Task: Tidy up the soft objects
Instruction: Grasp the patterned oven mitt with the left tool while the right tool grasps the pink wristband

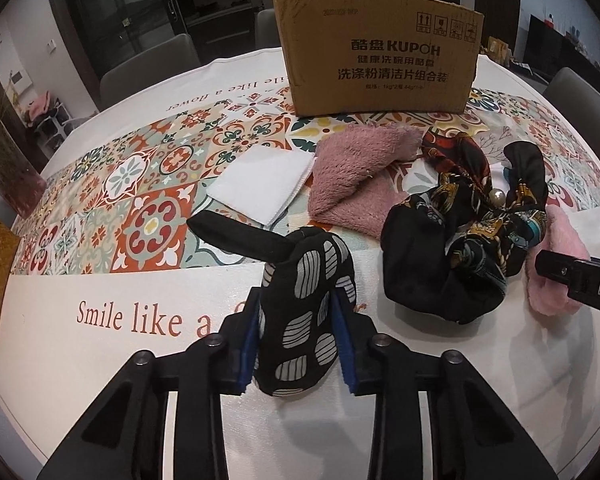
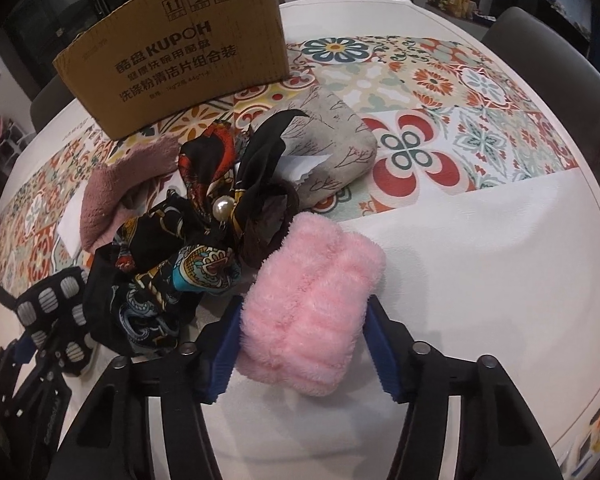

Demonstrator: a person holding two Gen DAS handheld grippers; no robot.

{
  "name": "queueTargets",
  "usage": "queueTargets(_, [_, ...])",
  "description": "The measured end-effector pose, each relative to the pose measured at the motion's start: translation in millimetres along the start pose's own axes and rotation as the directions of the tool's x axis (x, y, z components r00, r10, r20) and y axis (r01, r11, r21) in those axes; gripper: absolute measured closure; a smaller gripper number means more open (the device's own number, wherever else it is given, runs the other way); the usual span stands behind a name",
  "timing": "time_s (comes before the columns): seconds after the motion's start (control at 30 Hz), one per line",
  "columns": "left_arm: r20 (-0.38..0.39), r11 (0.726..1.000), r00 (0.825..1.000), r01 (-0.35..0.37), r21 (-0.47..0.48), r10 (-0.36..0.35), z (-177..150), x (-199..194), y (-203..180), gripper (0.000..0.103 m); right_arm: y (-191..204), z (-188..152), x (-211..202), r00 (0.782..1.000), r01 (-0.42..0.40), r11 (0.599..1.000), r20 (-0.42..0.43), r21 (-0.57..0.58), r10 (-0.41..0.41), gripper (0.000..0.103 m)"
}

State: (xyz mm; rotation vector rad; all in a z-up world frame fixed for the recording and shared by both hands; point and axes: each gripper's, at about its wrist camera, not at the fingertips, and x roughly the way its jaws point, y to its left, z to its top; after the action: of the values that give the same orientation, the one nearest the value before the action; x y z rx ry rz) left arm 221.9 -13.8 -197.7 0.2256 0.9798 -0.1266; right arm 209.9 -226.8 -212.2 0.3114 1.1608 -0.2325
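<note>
Left gripper (image 1: 298,316) pinches the black patterned cloth (image 1: 304,304) between both pads. Right gripper (image 2: 304,344) clamps the pink fluffy item (image 2: 312,300). Cardboard box (image 1: 380,56) stands far behind.

The left gripper (image 1: 300,316) was angled steeply down toward the table (image 1: 140,360), its blue pads (image 1: 250,340) pressed against a black patterned cloth (image 1: 304,312). The right gripper (image 2: 306,344), likewise pitched down at the table, was clamped around a pink fluffy cloth (image 2: 312,312).
</note>
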Motion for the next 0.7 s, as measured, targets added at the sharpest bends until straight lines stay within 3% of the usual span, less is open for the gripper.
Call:
queueTargets(0.17, [-0.001,1.000,1.000,0.023,-0.014,-0.023,-1.8,-4.9,-5.3,0.083,-2.9,-0.8,-4.6,1.000,-0.023,0.999,-0.006,-0.029,0.022,0.057])
queueTargets(0.4, [0.016,0.999,1.000,0.025,-0.033,-0.024,-3.3,-20.7,-12.0,0.083,-6.8,-2.9,-21.8,0.999,-0.029,0.997,0.014,-0.068,0.030,0.058])
queueTargets(0.7, [0.106,0.999,0.994,0.035,-0.033,-0.031,6.2,-58.7,-21.2,0.083,-15.2,-1.6,-54.8,0.996,-0.052,0.995,0.061,-0.087,0.058,0.058])
